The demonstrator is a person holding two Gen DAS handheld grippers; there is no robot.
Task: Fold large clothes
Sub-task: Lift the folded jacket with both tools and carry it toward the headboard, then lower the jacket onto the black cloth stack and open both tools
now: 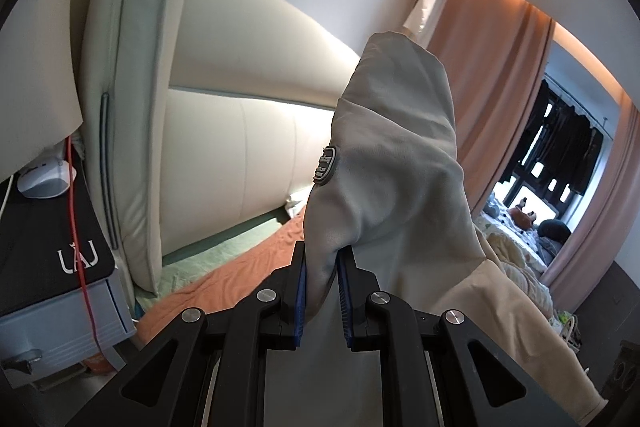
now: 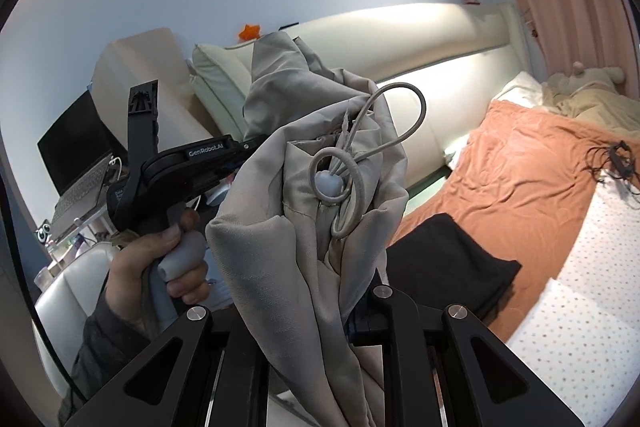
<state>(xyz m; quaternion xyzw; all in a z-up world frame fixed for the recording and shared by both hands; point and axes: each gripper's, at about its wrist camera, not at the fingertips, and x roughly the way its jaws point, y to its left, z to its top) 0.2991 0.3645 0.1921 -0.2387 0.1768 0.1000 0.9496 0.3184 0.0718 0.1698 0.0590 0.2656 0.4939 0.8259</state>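
I see my left gripper (image 1: 322, 291): black angular arms, round silver screws, ribbed blue pads (image 1: 301, 293). The right gripper (image 2: 348, 311) has the same black frame and screws. The left hand (image 2: 160, 263) wears a dark sleeve (image 2: 104, 343), on a grey handle (image 2: 184, 251).

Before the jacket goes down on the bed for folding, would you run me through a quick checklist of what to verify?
1. Left gripper shut on the jacket: ok, fabric is pinched between the blue pads.
2. Right gripper shut on the jacket: ok, bunched fabric runs between its fingers, though the pads are hidden.
3. Jacket spread flat between the grippers: not ok, it hangs bunched.
4. Drawcord clear of the grip: cannot tell, it loops loose just above the gripper.
5. Landing spot on the bed free: not ok, a black garment and cables lie there.
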